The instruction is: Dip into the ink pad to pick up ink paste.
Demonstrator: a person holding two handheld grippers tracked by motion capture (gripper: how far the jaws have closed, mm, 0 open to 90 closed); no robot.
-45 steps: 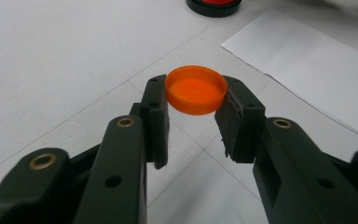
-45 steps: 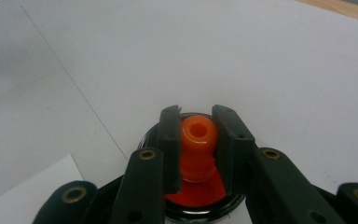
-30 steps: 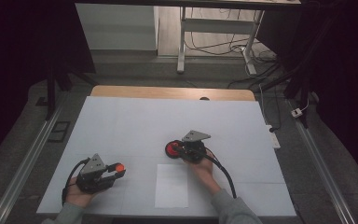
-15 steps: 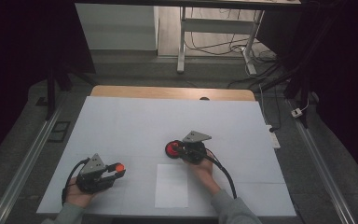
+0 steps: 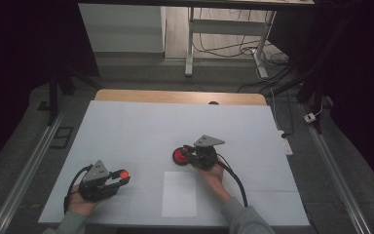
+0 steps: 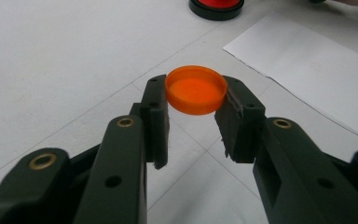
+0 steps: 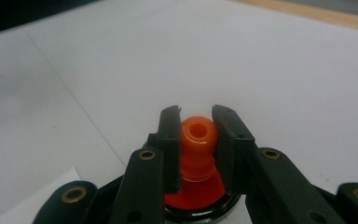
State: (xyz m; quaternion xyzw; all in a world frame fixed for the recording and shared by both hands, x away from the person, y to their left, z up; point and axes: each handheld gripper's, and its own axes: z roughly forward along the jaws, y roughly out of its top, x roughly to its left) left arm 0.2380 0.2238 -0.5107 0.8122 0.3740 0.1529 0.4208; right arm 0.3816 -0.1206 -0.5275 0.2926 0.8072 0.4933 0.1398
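Note:
My left gripper [image 6: 193, 105] is shut on a small orange cap [image 6: 196, 89], held flat between the pads just above the table; the same left gripper [image 5: 118, 176] and orange cap [image 5: 124, 173] sit at the front left in the high view. My right gripper [image 7: 196, 135] is shut on the orange neck [image 7: 197, 147] of a red bottle with a black base [image 7: 196, 198]. In the high view the right gripper [image 5: 189, 153] points left and the red bottle [image 5: 179, 156] lies at its tip, mid-table. From the left gripper view the red bottle [image 6: 216, 5] appears at the top edge.
A white sheet of paper [image 5: 179, 193] lies near the front edge between the hands; the same paper [image 6: 307, 70] is right of the cap. The white table cover [image 5: 175, 126] stretches back to a wooden edge [image 5: 180, 96]. Table legs and cables stand beyond.

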